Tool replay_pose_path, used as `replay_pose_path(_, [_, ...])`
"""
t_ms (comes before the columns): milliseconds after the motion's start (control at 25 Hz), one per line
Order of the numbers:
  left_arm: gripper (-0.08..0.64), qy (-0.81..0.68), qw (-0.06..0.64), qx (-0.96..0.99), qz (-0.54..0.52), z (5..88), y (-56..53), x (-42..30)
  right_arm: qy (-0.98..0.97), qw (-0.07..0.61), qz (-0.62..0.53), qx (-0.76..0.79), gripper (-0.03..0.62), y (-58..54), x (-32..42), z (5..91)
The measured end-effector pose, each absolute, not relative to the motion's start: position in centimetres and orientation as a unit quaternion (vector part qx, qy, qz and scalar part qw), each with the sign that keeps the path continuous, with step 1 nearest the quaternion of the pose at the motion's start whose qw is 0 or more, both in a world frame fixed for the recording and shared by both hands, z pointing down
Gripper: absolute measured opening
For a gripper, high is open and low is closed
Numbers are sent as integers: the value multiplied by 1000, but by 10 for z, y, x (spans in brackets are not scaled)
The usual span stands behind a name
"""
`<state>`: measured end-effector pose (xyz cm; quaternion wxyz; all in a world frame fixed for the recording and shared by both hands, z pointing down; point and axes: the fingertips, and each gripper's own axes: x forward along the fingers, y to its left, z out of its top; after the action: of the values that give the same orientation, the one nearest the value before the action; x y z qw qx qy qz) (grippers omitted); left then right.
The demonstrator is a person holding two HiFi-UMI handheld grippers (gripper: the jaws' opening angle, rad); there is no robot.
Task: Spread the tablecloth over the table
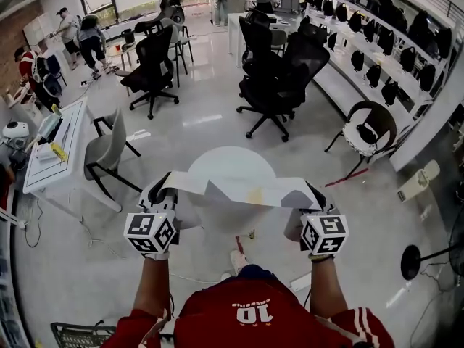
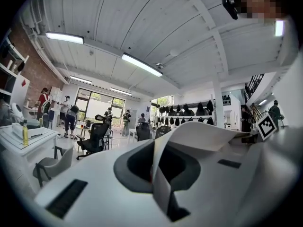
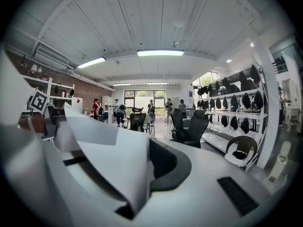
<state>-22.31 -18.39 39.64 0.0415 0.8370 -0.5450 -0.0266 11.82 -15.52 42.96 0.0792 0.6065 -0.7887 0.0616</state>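
The white tablecloth (image 1: 239,189) hangs stretched between my two grippers, held level above the round white table (image 1: 230,162), whose far half shows beyond the cloth. My left gripper (image 1: 164,191) is shut on the cloth's left corner, and my right gripper (image 1: 313,196) is shut on its right corner. In the left gripper view the cloth (image 2: 199,132) runs out of the closed jaws of the left gripper (image 2: 160,181) toward the right. In the right gripper view a folded corner of cloth (image 3: 106,148) sticks up from the closed jaws of the right gripper (image 3: 136,193).
Black office chairs (image 1: 279,85) (image 1: 152,67) stand beyond the table. A grey chair (image 1: 109,149) and a white desk (image 1: 54,158) are at the left, a black-framed chair (image 1: 368,130) at the right. A round stand base (image 1: 412,261) sits at the near right. People stand far back.
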Motion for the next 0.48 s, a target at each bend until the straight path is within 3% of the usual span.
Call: replay_pose_path(480, [12, -555, 19, 831, -33, 375, -246, -218, -798, 59, 42, 598, 17, -224, 124, 406])
